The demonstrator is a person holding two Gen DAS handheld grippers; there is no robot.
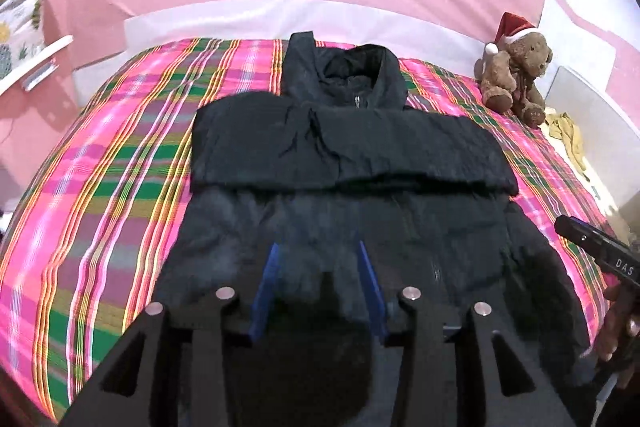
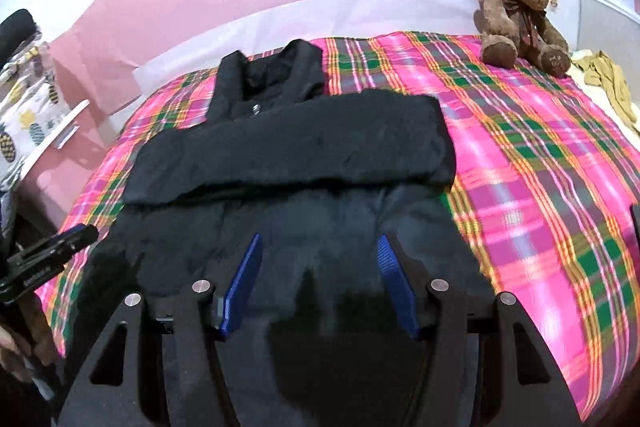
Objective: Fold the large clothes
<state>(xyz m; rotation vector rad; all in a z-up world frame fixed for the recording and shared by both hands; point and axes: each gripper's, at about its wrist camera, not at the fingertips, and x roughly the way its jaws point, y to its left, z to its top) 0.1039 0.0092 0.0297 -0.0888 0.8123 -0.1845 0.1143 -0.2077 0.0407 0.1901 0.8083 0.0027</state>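
A large black hooded jacket (image 1: 344, 147) lies face up on the plaid bed, hood at the far end, both sleeves folded across the chest. It also shows in the right wrist view (image 2: 296, 147). My left gripper (image 1: 318, 251) is open, its blue fingers hovering over the jacket's lower body, nothing between them. My right gripper (image 2: 318, 245) is open too, above the lower right part of the jacket. Each gripper's body shows at the edge of the other's view.
The pink, green and yellow plaid bedspread (image 1: 120, 163) covers the bed. A brown teddy bear in a Santa hat (image 2: 520, 7) sits at the far right corner. A yellowish cloth (image 2: 608, 83) lies beside it. A pink wall stands behind the bed.
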